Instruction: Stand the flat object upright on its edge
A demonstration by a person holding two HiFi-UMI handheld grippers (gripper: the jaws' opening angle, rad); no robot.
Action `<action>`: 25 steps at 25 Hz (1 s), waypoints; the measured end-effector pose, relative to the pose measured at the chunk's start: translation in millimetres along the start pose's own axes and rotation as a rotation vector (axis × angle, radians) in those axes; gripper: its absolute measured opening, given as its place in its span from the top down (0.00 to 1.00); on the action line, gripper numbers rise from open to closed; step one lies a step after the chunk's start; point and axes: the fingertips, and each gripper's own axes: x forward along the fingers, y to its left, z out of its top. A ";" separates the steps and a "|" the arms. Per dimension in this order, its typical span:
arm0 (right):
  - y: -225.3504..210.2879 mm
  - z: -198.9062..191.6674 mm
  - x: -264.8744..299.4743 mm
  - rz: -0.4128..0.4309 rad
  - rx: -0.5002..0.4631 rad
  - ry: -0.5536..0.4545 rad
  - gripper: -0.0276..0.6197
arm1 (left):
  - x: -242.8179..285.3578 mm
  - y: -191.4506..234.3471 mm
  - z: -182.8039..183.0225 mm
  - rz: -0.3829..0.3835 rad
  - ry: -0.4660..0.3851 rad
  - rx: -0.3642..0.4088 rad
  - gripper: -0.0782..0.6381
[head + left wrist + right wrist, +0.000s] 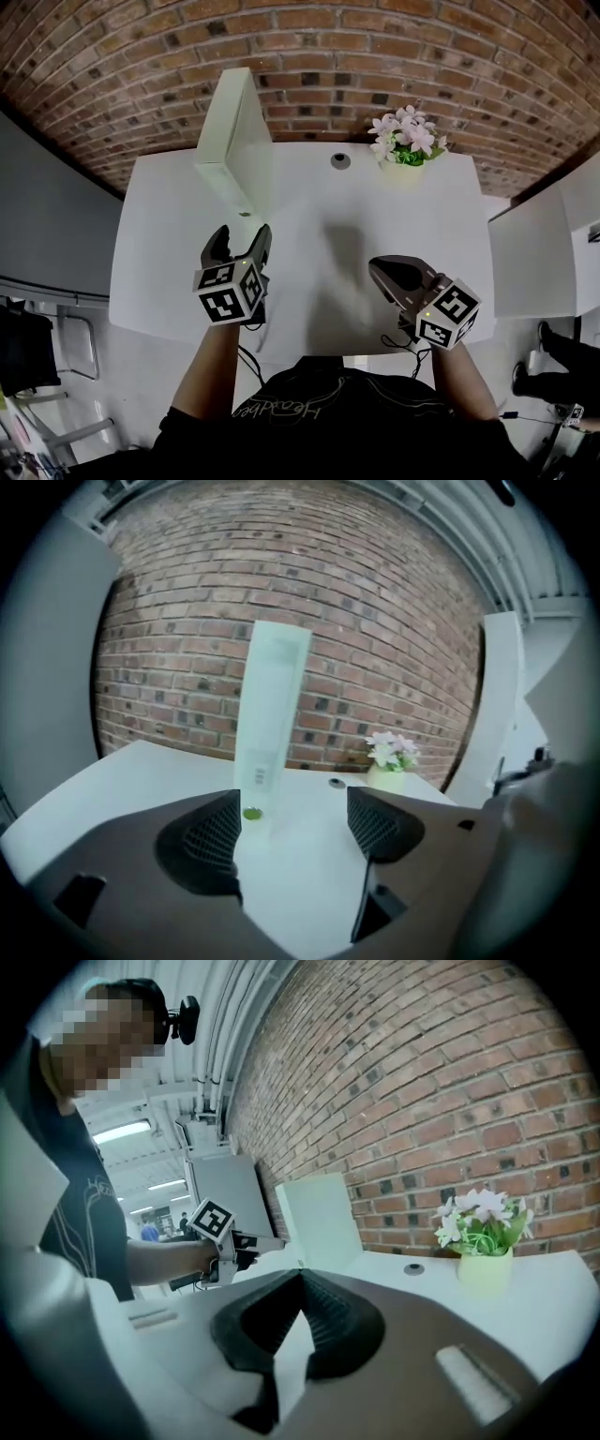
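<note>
The flat object (234, 131) is a white panel that stands upright on its edge at the back left of the white table (169, 244). In the left gripper view the panel (267, 714) rises just beyond the jaws, with a small green dot near its base. My left gripper (242, 239) is open just in front of the panel's near end. Nothing sits between its fingers (211, 836), and the pads touch nothing. My right gripper (380, 272) hovers shut and empty over the table's front right. From the right gripper view (300, 1283) the panel (319, 1213) shows to the left.
A pot of pink and white flowers (405, 141) stands at the table's back right, beside a round cable hole (340, 160). A brick wall runs behind the table. A white cabinet (544, 253) stands to the right. A chair frame (66, 347) is on the floor at left.
</note>
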 end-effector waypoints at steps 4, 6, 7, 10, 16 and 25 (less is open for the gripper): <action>34.8 8.4 -6.4 0.100 0.018 -0.028 0.95 | -49.2 -57.9 -16.5 -0.307 0.035 0.014 0.54; 50.3 13.6 -13.6 0.122 0.023 -0.043 0.95 | -76.4 -87.7 -18.1 -0.454 0.019 -0.021 0.57; 56.6 15.4 -17.2 0.128 0.028 -0.048 0.95 | -88.0 -98.0 -18.4 -0.494 0.011 -0.036 0.61; 72.7 18.1 -27.7 0.135 0.059 -0.073 0.95 | -111.9 -113.2 -23.0 -0.511 0.025 -0.081 0.82; 107.8 18.8 -50.3 0.134 0.069 -0.106 0.95 | -153.1 -148.5 -26.8 -0.634 0.001 -0.090 0.89; 146.1 19.2 -71.5 0.142 0.100 -0.159 0.95 | -202.4 -168.0 -36.7 -0.664 -0.073 0.024 0.89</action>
